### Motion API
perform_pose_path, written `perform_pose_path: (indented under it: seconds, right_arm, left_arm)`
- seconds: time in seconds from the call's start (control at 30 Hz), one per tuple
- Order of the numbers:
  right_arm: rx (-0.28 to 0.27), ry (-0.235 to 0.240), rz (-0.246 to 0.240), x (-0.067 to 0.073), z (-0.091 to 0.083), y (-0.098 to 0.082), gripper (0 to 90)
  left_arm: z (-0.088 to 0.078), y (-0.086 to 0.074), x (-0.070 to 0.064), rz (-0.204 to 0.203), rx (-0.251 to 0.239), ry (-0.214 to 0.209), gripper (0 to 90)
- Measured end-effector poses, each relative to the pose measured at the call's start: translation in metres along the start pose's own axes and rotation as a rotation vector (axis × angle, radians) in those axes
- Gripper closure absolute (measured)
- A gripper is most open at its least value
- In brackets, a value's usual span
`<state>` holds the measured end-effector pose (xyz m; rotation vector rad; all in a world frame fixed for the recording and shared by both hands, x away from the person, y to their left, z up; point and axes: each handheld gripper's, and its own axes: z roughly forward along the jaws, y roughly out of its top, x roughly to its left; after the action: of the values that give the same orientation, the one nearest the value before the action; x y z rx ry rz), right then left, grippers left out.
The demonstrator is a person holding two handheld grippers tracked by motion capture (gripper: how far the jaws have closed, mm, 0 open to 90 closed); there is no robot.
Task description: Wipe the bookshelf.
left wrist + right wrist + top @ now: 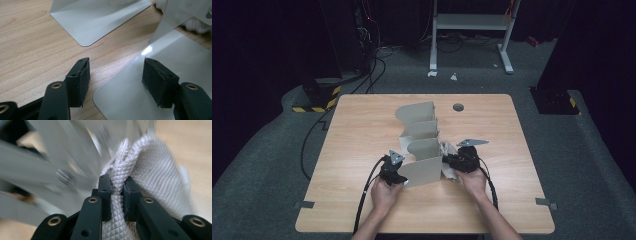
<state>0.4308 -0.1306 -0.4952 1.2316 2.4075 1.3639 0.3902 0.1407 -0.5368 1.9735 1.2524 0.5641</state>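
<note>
The wooden table [362, 200] took up most of my high view, with a small grey round cap [458, 107] set into its far edge. In the middle stood the beige rack [422, 150], a row of upright curved dividers running from far to near, its nearest panel facing me between my two hands.

My left gripper [116, 83] sat at the near left corner of that rack. In the left gripper view its jaws stood wide apart, one over bare wood, the other over the glossy flat base plate [130, 100] of the rack, pinching nothing. A second flat plate [97, 22] lay farther off on the wood.

My right gripper [117, 195] was just beside the right side of the rack, near its closest divider. Its jaws were clamped on a gathered fold of white woven cloth [155, 185], the bunched fabric rising between the pads and spreading out to the right. From above, the cloth [449, 150] showed as a pale patch between the rack and my right hand [474, 181]. The rack's panels behind the cloth were blurred in the right gripper view.
</note>
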Motion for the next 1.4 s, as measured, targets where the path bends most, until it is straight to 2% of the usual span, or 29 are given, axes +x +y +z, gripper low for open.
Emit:
perform_pose_path:
  seconds: [0.1, 0.2, 0.33, 0.43, 0.6, 0.63, 0.77, 0.9, 0.93, 1.07, 1.13, 1.17, 1.3, 1.4]
  right_arm:
    - [-0.074, 0.022, -0.042, 0.012, -0.021, 0.019, 79.7]
    - [-0.122, 0.022, -0.094, 0.024, -0.036, 0.036, 79.7]
    - [-0.163, 0.022, -0.124, 0.030, -0.048, 0.047, 79.8]
    - [-0.185, 0.028, -0.121, 0.030, -0.052, 0.051, 79.8]
    - [-0.161, 0.009, -0.118, 0.027, -0.044, 0.047, 79.7]
    - [-0.104, -0.031, -0.141, 0.026, -0.030, 0.038, 79.7]
    - [-0.042, -0.035, -0.118, 0.018, -0.008, 0.019, 79.8]
    - [0.022, -0.063, -0.076, 0.005, 0.014, 0.003, 80.0]
    - [0.037, -0.076, -0.078, 0.004, 0.019, 0.000, 80.0]
    - [0.073, -0.079, -0.091, 0.000, 0.032, -0.006, 79.9]
    - [0.079, -0.078, -0.090, -0.001, 0.034, -0.006, 79.9]
    - [0.074, -0.057, -0.050, -0.006, 0.038, -0.007, 79.9]
    - [0.089, -0.075, -0.059, -0.004, 0.036, -0.001, 79.9]
    - [0.035, -0.058, -0.047, -0.002, 0.027, 0.006, 79.9]
  left_arm:
    - [0.000, 0.000, 0.000, 0.000, 0.000, 0.000, 39.1]
    - [0.000, 0.000, 0.000, -0.001, 0.001, 0.000, 39.1]
    - [0.000, 0.000, 0.000, 0.000, 0.000, 0.000, 39.1]
    - [0.000, 0.000, 0.000, 0.002, 0.000, -0.001, 39.1]
    - [0.000, 0.000, 0.000, 0.002, 0.001, -0.004, 39.0]
    - [0.000, 0.000, 0.000, 0.001, 0.000, -0.005, 39.0]
    - [0.000, 0.000, 0.000, 0.001, 0.000, -0.006, 39.0]
    - [0.000, 0.000, 0.000, 0.002, 0.000, -0.006, 39.0]
    - [0.000, 0.000, 0.000, 0.000, -0.001, -0.007, 39.0]
    - [0.000, 0.000, 0.000, 0.001, -0.001, -0.008, 39.0]
    - [0.000, 0.000, 0.000, 0.000, 0.000, -0.008, 39.0]
    - [0.000, 0.000, 0.000, 0.001, 0.000, -0.008, 38.9]
    - [0.000, 0.000, 0.000, 0.001, -0.001, -0.009, 39.0]
    - [0.000, 0.000, 0.000, 0.003, 0.000, -0.008, 39.0]
